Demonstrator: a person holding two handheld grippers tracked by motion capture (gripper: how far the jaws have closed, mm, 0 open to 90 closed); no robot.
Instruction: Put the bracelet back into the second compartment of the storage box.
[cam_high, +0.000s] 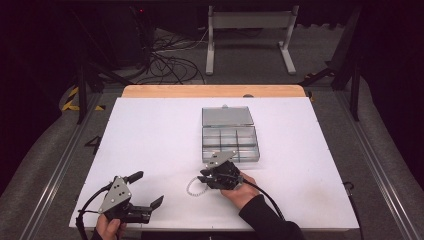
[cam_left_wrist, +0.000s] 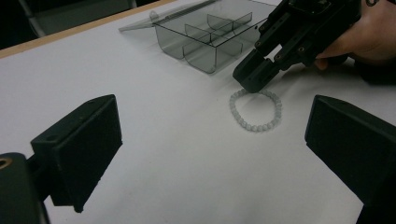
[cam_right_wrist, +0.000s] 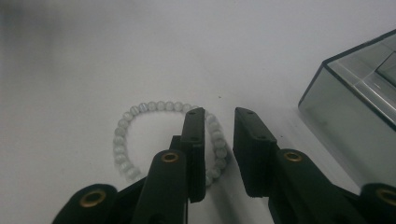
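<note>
The right gripper (cam_high: 207, 176) stands tipped down over the bead bracelet (cam_left_wrist: 256, 110) on the white table (cam_high: 150, 140), its jaws narrowly apart astride the beads, not yet pinching; near left, the left gripper (cam_high: 148, 190) hovers, jaws wide apart; the clear box (cam_high: 230, 142) sits just beyond.

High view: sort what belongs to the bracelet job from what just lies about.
In the job:
- white beaded bracelet
- right gripper, jaws straddling its beads
- clear compartmented plastic box, lid open

Lying about:
- left gripper, open, idle
- grey metal stand
- floor cables
</note>
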